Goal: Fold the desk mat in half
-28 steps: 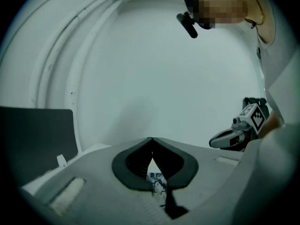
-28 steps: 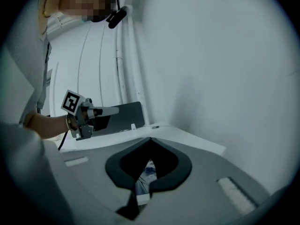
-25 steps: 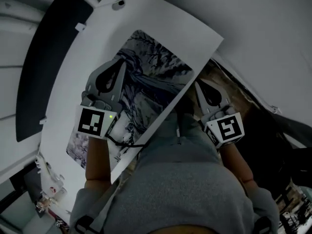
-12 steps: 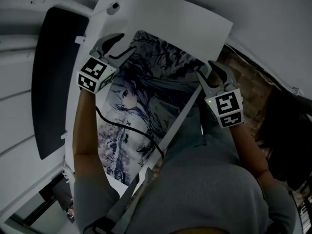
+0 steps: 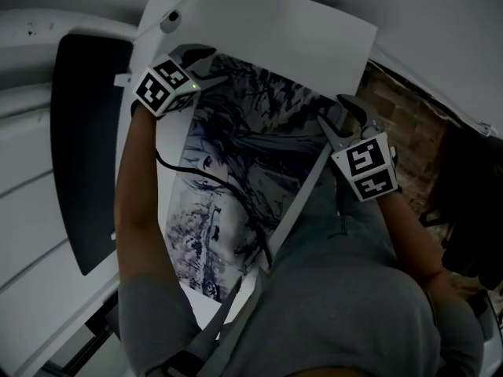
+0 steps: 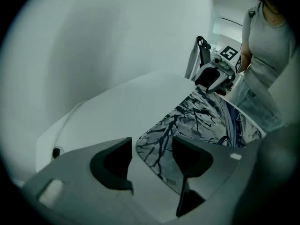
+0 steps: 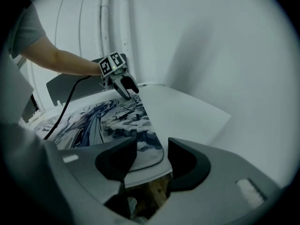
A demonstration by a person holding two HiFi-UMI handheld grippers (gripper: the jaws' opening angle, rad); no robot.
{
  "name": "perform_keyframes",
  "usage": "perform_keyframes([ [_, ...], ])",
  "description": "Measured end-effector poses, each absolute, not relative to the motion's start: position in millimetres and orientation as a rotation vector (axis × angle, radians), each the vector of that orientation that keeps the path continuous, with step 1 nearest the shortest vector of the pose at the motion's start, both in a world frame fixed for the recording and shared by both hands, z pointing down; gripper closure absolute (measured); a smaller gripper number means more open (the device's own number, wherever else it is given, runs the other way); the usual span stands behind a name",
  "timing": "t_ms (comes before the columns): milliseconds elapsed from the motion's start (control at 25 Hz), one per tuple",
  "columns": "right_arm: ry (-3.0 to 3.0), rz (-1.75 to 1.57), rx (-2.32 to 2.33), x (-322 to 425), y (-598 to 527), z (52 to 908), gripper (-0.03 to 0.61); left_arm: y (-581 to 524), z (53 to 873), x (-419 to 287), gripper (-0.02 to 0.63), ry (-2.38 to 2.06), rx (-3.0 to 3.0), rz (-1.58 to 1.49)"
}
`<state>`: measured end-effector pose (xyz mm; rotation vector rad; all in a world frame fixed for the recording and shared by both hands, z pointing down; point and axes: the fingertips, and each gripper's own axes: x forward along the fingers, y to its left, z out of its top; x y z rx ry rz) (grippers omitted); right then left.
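The desk mat (image 5: 236, 179), printed with a dark blue-and-white drawing, lies flat and picture side up on the white table (image 5: 267, 30). My left gripper (image 5: 203, 60) hovers at the mat's far left corner. Its jaws are opening, and in the left gripper view (image 6: 152, 159) the mat's rounded corner (image 6: 164, 149) shows in the gap, untouched by the pads. My right gripper (image 5: 339, 115) is at the mat's far right corner by the table edge. Its jaws are opening too, and the mat corner (image 7: 147, 149) lies loose under my right gripper (image 7: 152, 159).
A black cable (image 5: 206, 184) from the left gripper trails across the mat. A dark panel (image 5: 82, 148) stands to the table's left. Beyond the right table edge there is wooden floor (image 5: 409, 124). The person's grey shirt (image 5: 330, 289) covers the near end of the table.
Both grippers have moved away from the person's body to the mat's far corners. Their jaws, shut a second ago, now stand apart. More of the mat lies spread out.
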<state>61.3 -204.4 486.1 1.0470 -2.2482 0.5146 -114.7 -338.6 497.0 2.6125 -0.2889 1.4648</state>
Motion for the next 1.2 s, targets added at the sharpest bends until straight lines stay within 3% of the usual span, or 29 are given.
perform_keyframes([
  [160,-2.231,0.51,1.044,59.9,-202.4,488.2,0.402,-326.5,501.0,-110.8,0.415,-0.167,2.588,1.465],
  [480,-2.263,0.49,0.969,49.1,-195.3,488.3,0.492,-323.2,499.0,-111.8,0.456,-0.231,2.601,1.358],
  [560,-2.303,0.522,0.953,44.8,-192.5,487.8,0.549,-320.8,497.2,-113.5,0.488,-0.269,2.602,1.277],
  [680,-2.362,0.63,0.949,47.6,-191.5,481.0,0.547,-314.3,493.3,-116.2,0.552,-0.342,2.602,1.122],
  [1200,-2.638,0.394,0.691,9.7,-147.6,417.2,0.549,-297.1,458.3,-146.2,0.557,-0.657,2.605,1.383],
])
